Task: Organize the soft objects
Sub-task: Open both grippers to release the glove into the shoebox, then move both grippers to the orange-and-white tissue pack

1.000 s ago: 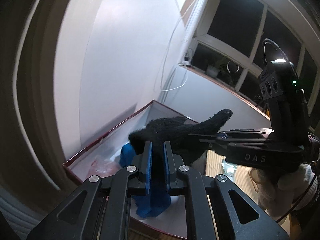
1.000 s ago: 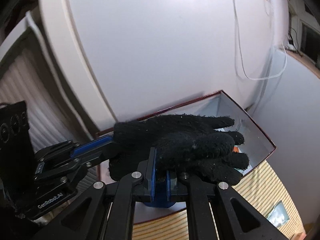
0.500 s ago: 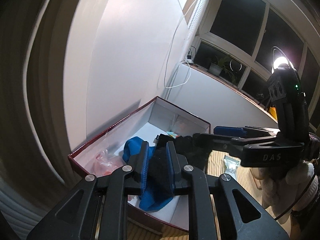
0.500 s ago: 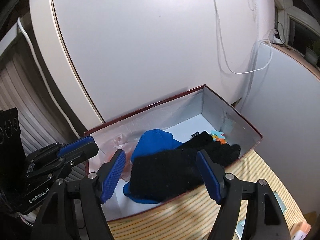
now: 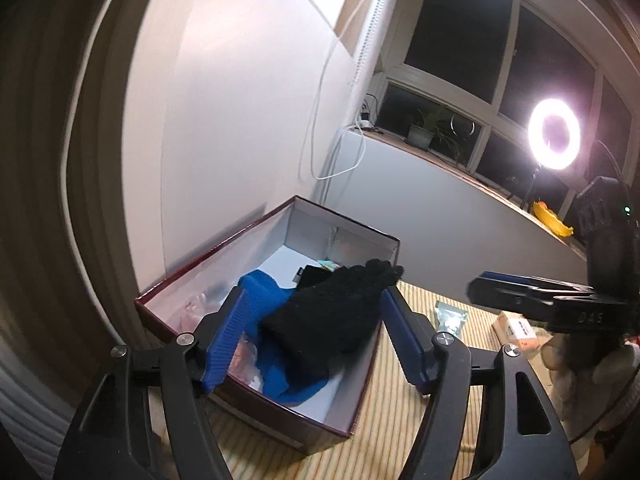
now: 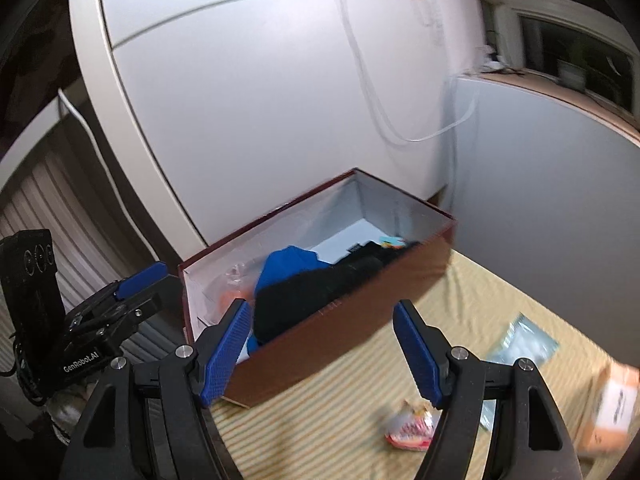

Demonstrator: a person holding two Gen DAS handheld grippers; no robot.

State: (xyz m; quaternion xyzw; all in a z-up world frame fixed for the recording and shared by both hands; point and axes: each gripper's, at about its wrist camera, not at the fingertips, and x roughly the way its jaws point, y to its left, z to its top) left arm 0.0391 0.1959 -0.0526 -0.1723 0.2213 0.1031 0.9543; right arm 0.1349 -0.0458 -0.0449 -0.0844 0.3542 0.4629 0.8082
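A black knitted glove [image 5: 332,316] lies in the dark red box [image 5: 224,248], on top of a blue cloth [image 5: 260,292]. My left gripper [image 5: 315,294] hangs over the box's near end. Its jaws are opening, and the glove shows between the blue pads [image 5: 224,336] without being pressed. In the right wrist view the glove [image 6: 304,292] and the blue cloth [image 6: 288,264] show over the box wall [image 6: 340,340]. My right gripper [image 6: 320,306] stands open in front of that wall, holding nothing. It [image 5: 520,296] is off to the box's right.
The box stands against a white wall on a striped mat [image 6: 360,420]. On the mat to its right lie a silver pouch [image 6: 520,344], a pink snack packet [image 6: 410,428] and a small orange-and-white carton [image 6: 612,404]. A ring light [image 5: 554,140] glares by the window.
Both grippers were shut on the black glove above the box. They opened, the glove dropped onto the blue cloth, and the right gripper drew back to the right.
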